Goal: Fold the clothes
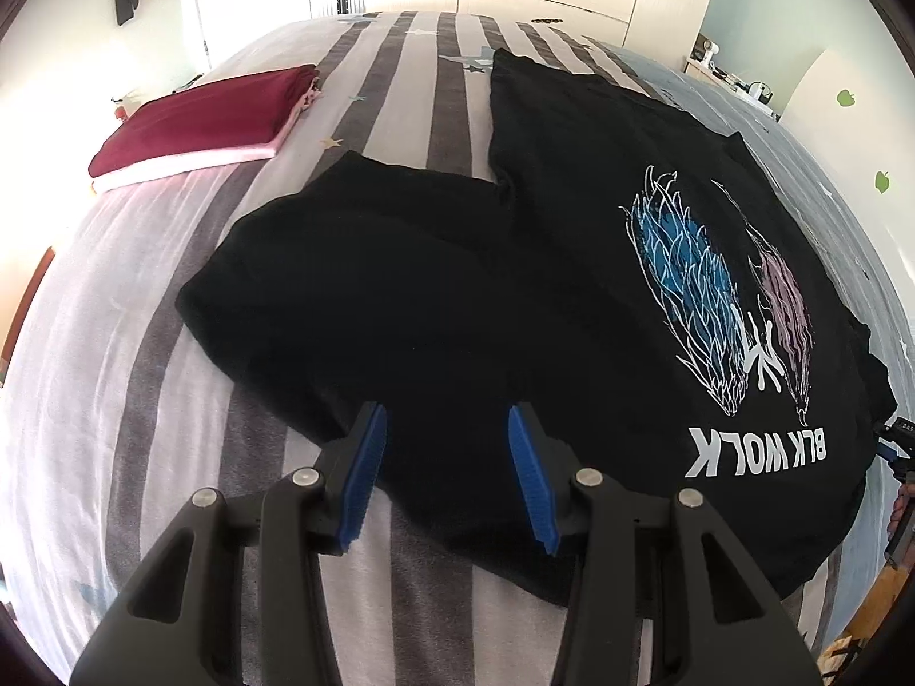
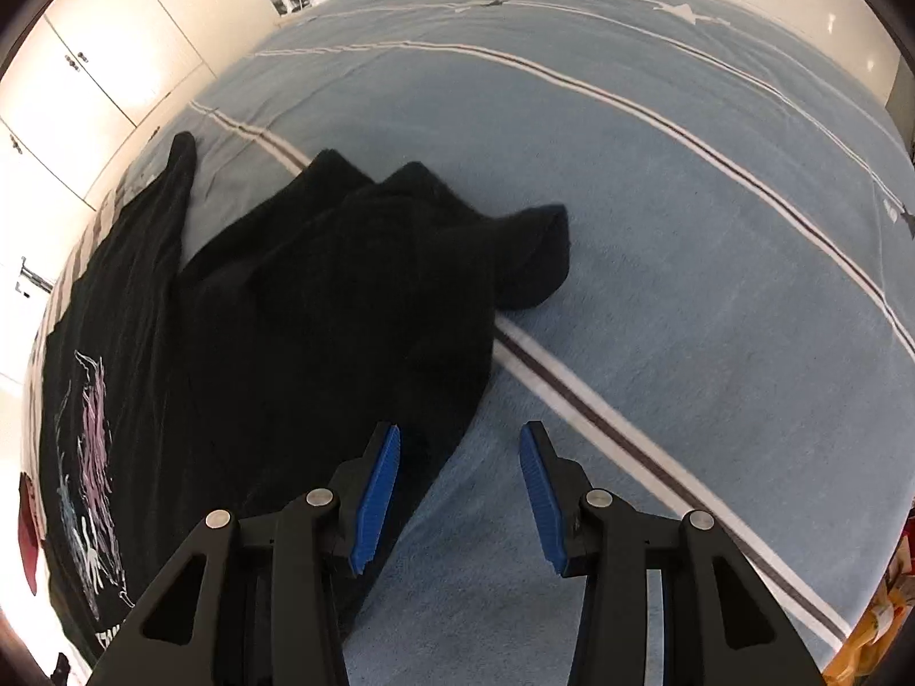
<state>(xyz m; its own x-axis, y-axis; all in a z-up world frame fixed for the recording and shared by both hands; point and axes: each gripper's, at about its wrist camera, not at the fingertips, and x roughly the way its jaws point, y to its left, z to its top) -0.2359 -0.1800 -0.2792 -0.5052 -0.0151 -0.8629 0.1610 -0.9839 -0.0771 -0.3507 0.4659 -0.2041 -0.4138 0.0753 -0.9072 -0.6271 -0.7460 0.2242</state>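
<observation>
A black T-shirt (image 1: 572, 240) with a blue and pink print and the words BLK WOLK lies flat on the bed, its left sleeve (image 1: 343, 286) spread out. My left gripper (image 1: 446, 429) is open over the near edge of that sleeve, holding nothing. In the right wrist view the same T-shirt (image 2: 286, 314) lies at left, its right sleeve (image 2: 532, 251) rumpled on the blue cover. My right gripper (image 2: 460, 446) is open above the shirt's near right edge, empty. The right gripper also shows at the far right edge of the left wrist view (image 1: 898, 446).
A folded maroon garment on a pink one (image 1: 206, 120) lies at the bed's far left. The bedspread is striped grey and white (image 1: 171, 400) on one side and blue (image 2: 686, 286) on the other. White cupboards (image 2: 97, 68) stand beyond the bed.
</observation>
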